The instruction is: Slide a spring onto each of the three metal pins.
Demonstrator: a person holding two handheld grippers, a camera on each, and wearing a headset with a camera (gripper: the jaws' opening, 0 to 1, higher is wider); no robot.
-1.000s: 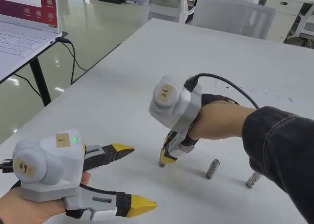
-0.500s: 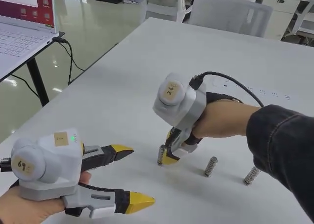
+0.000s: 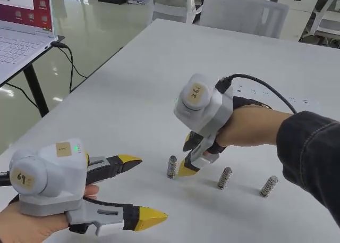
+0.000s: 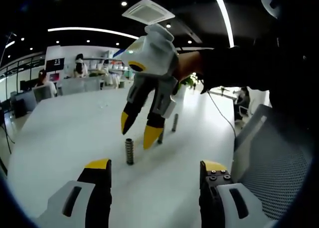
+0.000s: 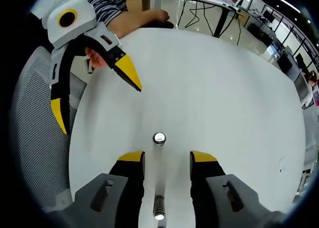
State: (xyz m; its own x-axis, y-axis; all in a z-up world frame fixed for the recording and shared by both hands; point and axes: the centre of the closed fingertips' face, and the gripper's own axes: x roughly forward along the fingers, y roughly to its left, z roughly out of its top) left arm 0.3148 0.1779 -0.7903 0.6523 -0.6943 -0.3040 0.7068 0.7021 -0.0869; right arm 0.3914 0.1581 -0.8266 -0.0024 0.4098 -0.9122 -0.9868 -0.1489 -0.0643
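Springs (image 3: 172, 167) stand upright, any pins within hidden; left gripper (image 4: 156, 164) and right gripper (image 5: 168, 158) both spread, empty

Head view: I look forward and down from behind the left claw (image 3: 146, 189), across the white surface (image 3: 133, 83), at middle range. Left gripper view: my camera sits low, near the surface, and faces almost level along its own jaws toward the right claw (image 4: 137, 133), close ahead. Right gripper view: my camera points steeply down from close above the surface, so the end spring (image 5: 159, 137) appears end-on. All three views share that spring, and each gripper view takes in the other claw.
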